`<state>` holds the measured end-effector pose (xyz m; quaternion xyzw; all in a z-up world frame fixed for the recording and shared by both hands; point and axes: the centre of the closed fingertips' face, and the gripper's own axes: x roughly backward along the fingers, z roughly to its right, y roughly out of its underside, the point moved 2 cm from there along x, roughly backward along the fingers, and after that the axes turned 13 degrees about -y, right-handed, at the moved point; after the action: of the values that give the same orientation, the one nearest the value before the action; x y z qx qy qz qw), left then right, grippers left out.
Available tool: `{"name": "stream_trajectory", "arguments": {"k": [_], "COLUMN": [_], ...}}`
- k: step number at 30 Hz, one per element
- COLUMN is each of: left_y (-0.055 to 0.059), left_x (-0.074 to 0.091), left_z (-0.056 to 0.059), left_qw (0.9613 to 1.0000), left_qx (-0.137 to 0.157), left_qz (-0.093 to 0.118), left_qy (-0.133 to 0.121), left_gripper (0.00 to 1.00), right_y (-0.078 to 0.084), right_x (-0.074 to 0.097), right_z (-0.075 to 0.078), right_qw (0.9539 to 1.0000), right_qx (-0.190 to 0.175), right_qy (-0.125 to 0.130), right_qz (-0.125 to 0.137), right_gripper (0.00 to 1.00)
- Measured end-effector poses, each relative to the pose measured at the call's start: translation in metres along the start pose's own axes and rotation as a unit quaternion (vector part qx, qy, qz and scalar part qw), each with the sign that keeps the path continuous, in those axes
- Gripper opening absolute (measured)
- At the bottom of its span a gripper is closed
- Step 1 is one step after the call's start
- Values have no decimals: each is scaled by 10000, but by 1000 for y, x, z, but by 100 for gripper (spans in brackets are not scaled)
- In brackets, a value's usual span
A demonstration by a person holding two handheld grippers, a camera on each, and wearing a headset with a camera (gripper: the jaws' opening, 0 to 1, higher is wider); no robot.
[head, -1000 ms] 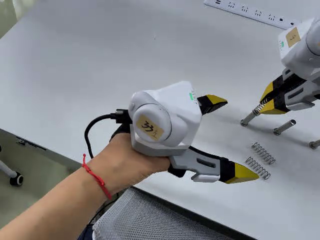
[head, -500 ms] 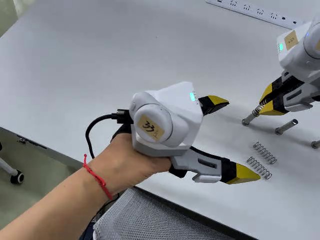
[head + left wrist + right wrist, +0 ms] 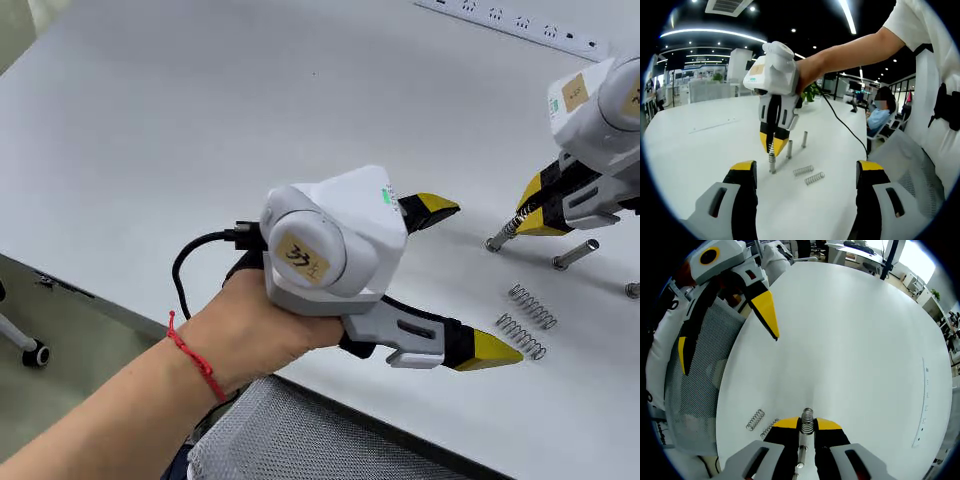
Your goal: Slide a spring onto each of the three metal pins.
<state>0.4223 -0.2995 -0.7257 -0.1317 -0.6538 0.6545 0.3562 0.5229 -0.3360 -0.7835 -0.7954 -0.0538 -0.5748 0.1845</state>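
My right gripper (image 3: 530, 208) (image 3: 774, 143) is shut on a spring (image 3: 515, 224) (image 3: 807, 421) that is threaded over the top of the first metal pin (image 3: 496, 240) (image 3: 772, 164). Two bare pins (image 3: 574, 254) (image 3: 632, 290) stand beside it. Two loose springs (image 3: 530, 306) (image 3: 520, 336) lie on the white table (image 3: 250, 110). My left gripper (image 3: 465, 280) (image 3: 725, 332) hovers open above the table's near edge and holds nothing. Its jaws point toward the pins.
A white power strip (image 3: 510, 22) lies along the far edge of the table. A mesh chair back (image 3: 290, 440) sits below the near edge. A black cable (image 3: 190, 262) trails from the left gripper.
The right gripper has edged slightly down along the first pin with the spring. The left gripper has stayed where it was, still open.
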Motion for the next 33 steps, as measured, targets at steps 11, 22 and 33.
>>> {"name": "stream_trajectory", "arguments": {"k": [11, 22, 33], "left_y": [1, 1, 1], "left_x": [0, 0, 0], "left_z": [0, 0, -2], "left_qw": [10000, 10000, 10000], "left_qx": [11, 28, 39], "left_qz": [-5, 3, 3], "left_qy": [20, 23, 4], "left_gripper": [80, 80, 80], "right_y": [-1, 1, 5], "right_x": [-6, -15, -24], "right_z": [-2, 0, 8], "right_qw": [10000, 10000, 9999], "right_qx": [-25, -34, -1], "right_qy": [-27, -45, -19], "right_qz": [-13, -41, -108], "right_gripper": [7, 7, 7]}}
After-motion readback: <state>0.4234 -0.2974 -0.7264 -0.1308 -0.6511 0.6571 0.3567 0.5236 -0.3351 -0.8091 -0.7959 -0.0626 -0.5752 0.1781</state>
